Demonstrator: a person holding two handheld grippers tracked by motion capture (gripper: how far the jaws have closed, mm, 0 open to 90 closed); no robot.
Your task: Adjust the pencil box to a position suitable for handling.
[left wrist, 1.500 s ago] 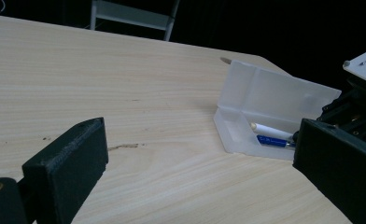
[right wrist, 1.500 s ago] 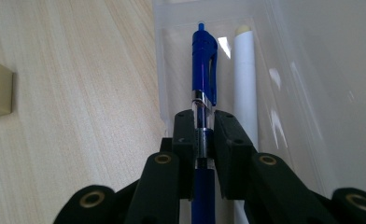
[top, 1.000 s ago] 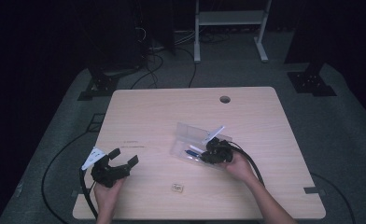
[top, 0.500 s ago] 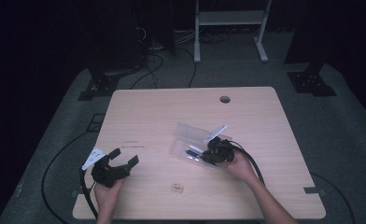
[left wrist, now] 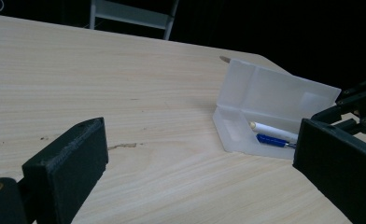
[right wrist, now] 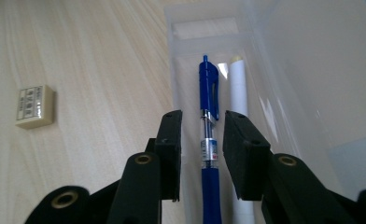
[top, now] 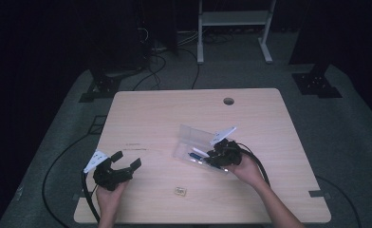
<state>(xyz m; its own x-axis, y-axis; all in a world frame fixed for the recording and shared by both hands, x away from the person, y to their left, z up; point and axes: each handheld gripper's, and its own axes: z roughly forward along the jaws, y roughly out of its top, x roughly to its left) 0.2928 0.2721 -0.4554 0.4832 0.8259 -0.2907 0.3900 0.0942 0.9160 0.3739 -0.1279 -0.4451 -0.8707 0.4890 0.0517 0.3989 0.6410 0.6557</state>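
Observation:
An open clear plastic pencil case [top: 190, 138] lies right of the table's middle. Inside it a blue pen [right wrist: 209, 84] and a white pen [right wrist: 239, 88] lie side by side. My right gripper [right wrist: 203, 116] reaches into the case from the right, one jaw on each side of the blue pen. Its jaws have just been opening, and a gap shows beside the pen, so the pads do not press on it. My left gripper [top: 126, 160] rests near the front left of the table [top: 165, 114], open wide with nothing between its jaws. From there it faces the case [left wrist: 274, 93].
A small cream eraser [top: 180, 191] lies near the front edge between the two hands, left of the case in the right gripper view [right wrist: 34, 106]. A cable hole [top: 228, 101] sits at the table's far edge. Cables trail from both grippers off the table.

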